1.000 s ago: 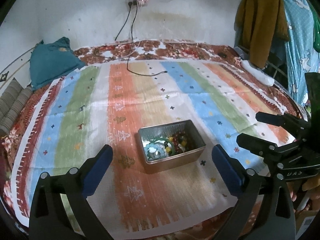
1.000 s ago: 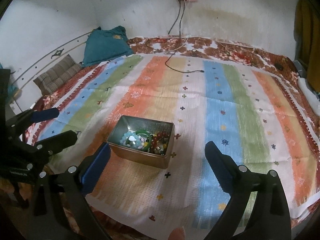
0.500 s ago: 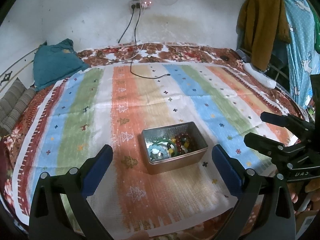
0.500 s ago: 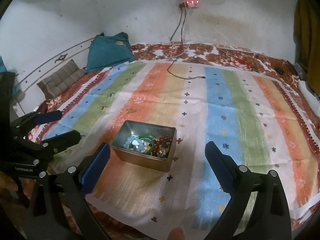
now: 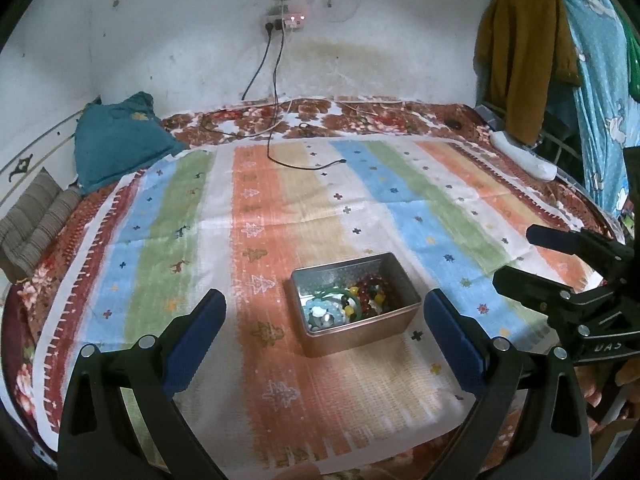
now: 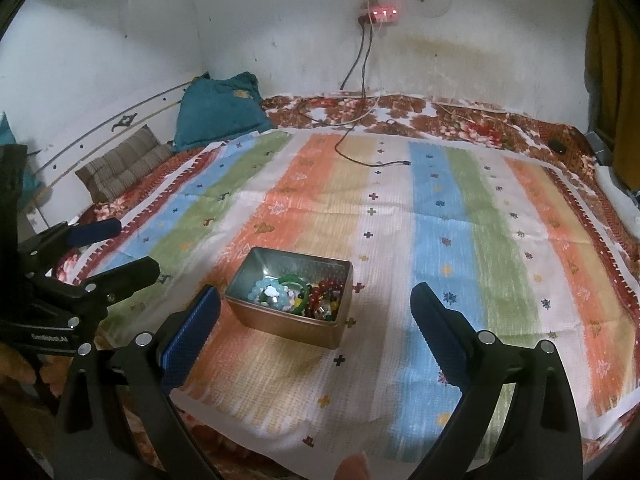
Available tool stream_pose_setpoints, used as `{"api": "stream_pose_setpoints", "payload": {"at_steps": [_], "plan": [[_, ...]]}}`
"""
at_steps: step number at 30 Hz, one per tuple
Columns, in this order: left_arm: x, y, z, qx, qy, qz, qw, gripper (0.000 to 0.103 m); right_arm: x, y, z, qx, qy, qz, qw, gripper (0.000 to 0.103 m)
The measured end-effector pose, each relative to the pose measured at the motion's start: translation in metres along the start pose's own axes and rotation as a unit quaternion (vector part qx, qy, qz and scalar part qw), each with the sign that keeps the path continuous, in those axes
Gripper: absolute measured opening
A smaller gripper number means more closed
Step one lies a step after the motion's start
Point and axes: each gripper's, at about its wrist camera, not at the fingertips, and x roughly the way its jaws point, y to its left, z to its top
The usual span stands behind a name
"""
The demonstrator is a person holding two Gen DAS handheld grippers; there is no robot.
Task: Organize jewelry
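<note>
Metal tin [image 5: 354, 304], low centre of frame on the striped bedspread [image 5: 280, 208], has all the beaded bracelets [image 6: 298, 296] heaped inside; left claw [image 5: 324, 332] and right claw [image 6: 316, 322] both hover wide apart, empty.

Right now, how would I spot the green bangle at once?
Find the striped cloth on the bed, then the metal tin on its orange stripe. Among the beads inside, the green bangle is the only smooth solid ring, beside the pale blue bead bracelet.
</note>
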Motion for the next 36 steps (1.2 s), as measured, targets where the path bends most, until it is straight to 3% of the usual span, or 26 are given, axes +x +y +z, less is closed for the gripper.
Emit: {"api": "stream_pose_setpoints", "payload": {"at_steps": [36], "plan": [[-0.005,-0.01,0.0,0.013,-0.013,-0.016,0.9997,0.097,-0.011,0.008,0.001,-0.018,-0.025,0.01,0.999,0.097]]}}
